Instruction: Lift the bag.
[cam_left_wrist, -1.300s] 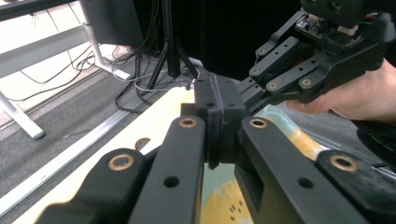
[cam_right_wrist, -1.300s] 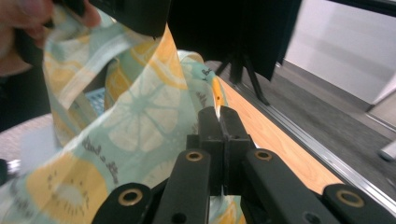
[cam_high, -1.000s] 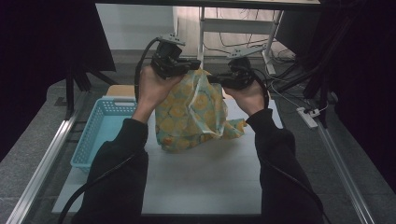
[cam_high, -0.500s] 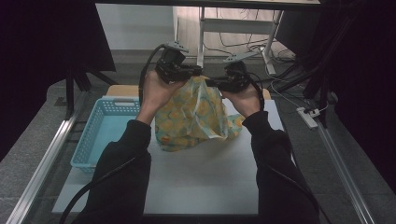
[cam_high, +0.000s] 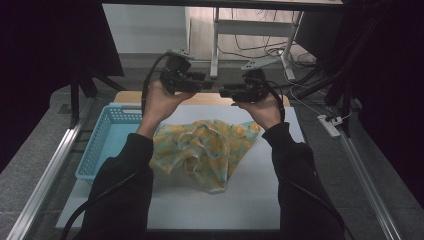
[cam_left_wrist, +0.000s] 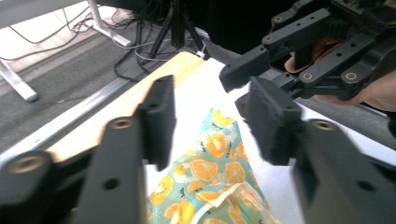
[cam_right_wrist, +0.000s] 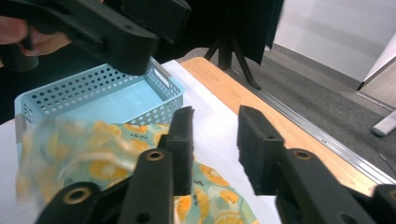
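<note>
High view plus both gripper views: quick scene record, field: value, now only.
cloth: yellow-green fruit-print cloth, crumpled flat on the white mat, nothing gripping it
basket: light blue perforated basket, left of the cloth, inside looks empty
left gripper: held above the far end of the table, jaws apart, nothing between them
right gripper: held above the far end, facing the left one, jaws apart, nothing between them
gripper spacing: tips close together, not touching
</note>
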